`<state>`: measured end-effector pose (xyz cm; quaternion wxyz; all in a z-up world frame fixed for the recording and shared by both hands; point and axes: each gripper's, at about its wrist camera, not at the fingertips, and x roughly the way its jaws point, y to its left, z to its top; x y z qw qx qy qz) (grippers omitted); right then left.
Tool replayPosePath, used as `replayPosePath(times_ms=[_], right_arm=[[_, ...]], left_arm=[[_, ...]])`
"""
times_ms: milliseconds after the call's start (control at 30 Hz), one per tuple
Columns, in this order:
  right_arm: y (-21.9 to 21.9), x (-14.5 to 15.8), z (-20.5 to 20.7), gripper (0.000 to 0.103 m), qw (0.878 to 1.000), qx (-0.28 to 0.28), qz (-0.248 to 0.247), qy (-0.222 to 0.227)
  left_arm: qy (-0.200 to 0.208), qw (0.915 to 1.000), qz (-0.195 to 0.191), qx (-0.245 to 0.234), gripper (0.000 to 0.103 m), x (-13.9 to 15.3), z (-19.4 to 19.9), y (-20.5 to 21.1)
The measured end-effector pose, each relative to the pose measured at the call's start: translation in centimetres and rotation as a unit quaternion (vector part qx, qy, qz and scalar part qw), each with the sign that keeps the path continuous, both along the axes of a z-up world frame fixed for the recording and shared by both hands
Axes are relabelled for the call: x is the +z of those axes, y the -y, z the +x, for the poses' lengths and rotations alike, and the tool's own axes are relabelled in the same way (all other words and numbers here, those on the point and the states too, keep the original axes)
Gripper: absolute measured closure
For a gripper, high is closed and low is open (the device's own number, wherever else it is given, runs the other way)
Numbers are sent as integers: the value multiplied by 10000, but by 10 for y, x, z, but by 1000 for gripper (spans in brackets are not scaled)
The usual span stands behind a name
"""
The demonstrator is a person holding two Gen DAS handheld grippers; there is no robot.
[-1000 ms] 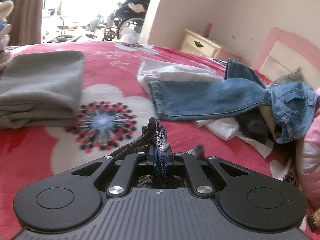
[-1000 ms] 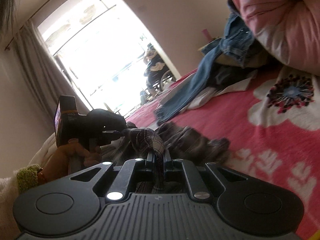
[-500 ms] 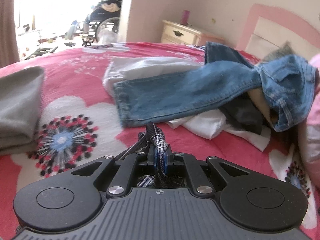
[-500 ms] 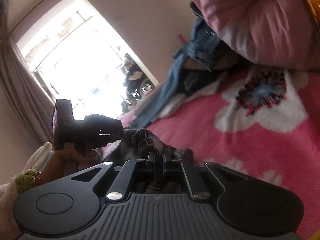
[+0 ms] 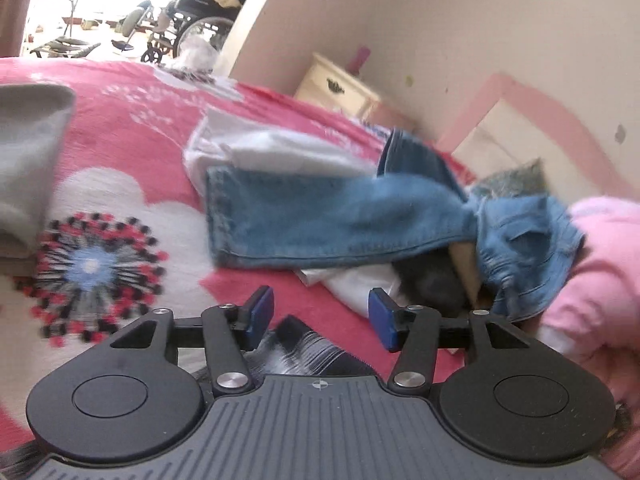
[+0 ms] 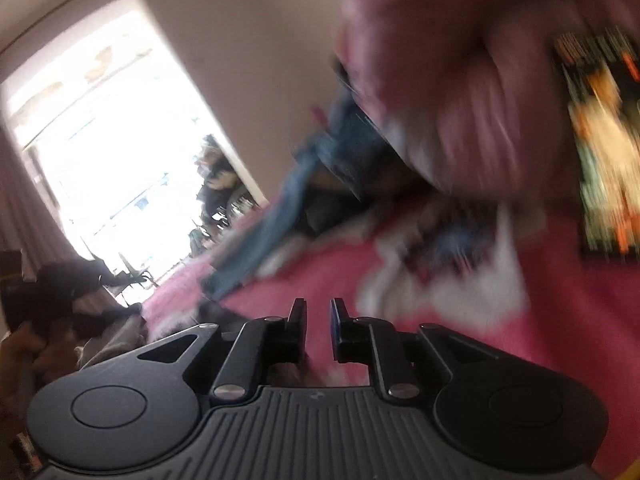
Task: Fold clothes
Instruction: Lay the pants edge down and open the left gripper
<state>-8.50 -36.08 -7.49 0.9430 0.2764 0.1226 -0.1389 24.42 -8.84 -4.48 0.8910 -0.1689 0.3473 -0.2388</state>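
In the left wrist view, a folded grey garment [image 5: 28, 160] lies at the far left on the pink floral bedspread [image 5: 132, 128]. Toward the middle, the left gripper [image 5: 320, 314] has its blue-padded fingers [image 5: 260, 314] well apart and opening; the plaid garment [image 5: 304, 350] lies low between them, free of both pads. Beyond it, blue jeans [image 5: 340, 220] stretch across white clothes [image 5: 280, 152], their waist bunched against a pink quilt [image 5: 600, 264] on the right. A cream nightstand [image 5: 340, 88] stands behind, by the wall.

The right wrist view is badly blurred. A person's hand [image 6: 36, 352] shows at the far left. In the middle, the right gripper [image 6: 318, 330] has its fingers slightly parted and opening, nothing pressed between the pads, above the pink bedspread.
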Motion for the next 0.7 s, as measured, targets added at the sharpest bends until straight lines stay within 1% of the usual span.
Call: replayPosePath(times_ms=[33, 100, 167, 200, 267, 333, 367, 400, 433, 500, 533, 567, 633, 700], right_arm=[[-4, 7, 6, 89, 9995, 264, -177, 27], [-15, 15, 22, 89, 9958, 780, -469, -41], [-27, 16, 40, 89, 9898, 1211, -713, -232], [-30, 12, 49, 89, 9877, 1304, -762, -404], [-28, -3, 61, 90, 9857, 1326, -686, -778], [-18, -28, 72, 95, 9836, 1148, -440, -1318], [-12, -35, 73, 97, 9832, 1082, -279, -1441], [-5, -36, 70, 97, 9851, 1051, -67, -1357], [-1, -33, 67, 95, 9863, 1019, 30, -1300], [1, -21, 62, 91, 9874, 954, -99, -1259], [2, -14, 60, 87, 9879, 921, -164, -1239], [2, -8, 57, 87, 9880, 937, -210, -1206], [-4, 3, 54, 87, 9853, 1235, -307, -1140], [-18, 10, 52, 87, 9785, 1650, -524, -1118]], left_arm=[[27, 10000, 8, 6, 49, 5, -7, -9], [10, 9999, 156, -17, 48, 10, -25, -28], [-35, 9992, 359, -177, 48, 9, -44, -41], [-58, 9985, 463, -269, 48, 8, -54, -47], [-77, 9964, 702, -477, 48, 3, -76, -54], [-91, 9943, 855, -636, 48, -3, -95, -60], [-106, 9936, 884, -694, 48, -6, -102, -64], [-124, 9930, 904, -746, 48, -10, -109, -68], [-126, 9925, 943, -764, 48, -14, -113, -72], [-113, 9929, 957, -702, 48, -17, -119, -81], [-109, 9932, 947, -671, 48, -18, -120, -85], [-110, 9938, 908, -633, 48, -18, -121, -90], [-150, 9952, 776, -575, 47, -17, -123, -101], [-286, 9959, 606, -600, 47, -17, -125, -108]])
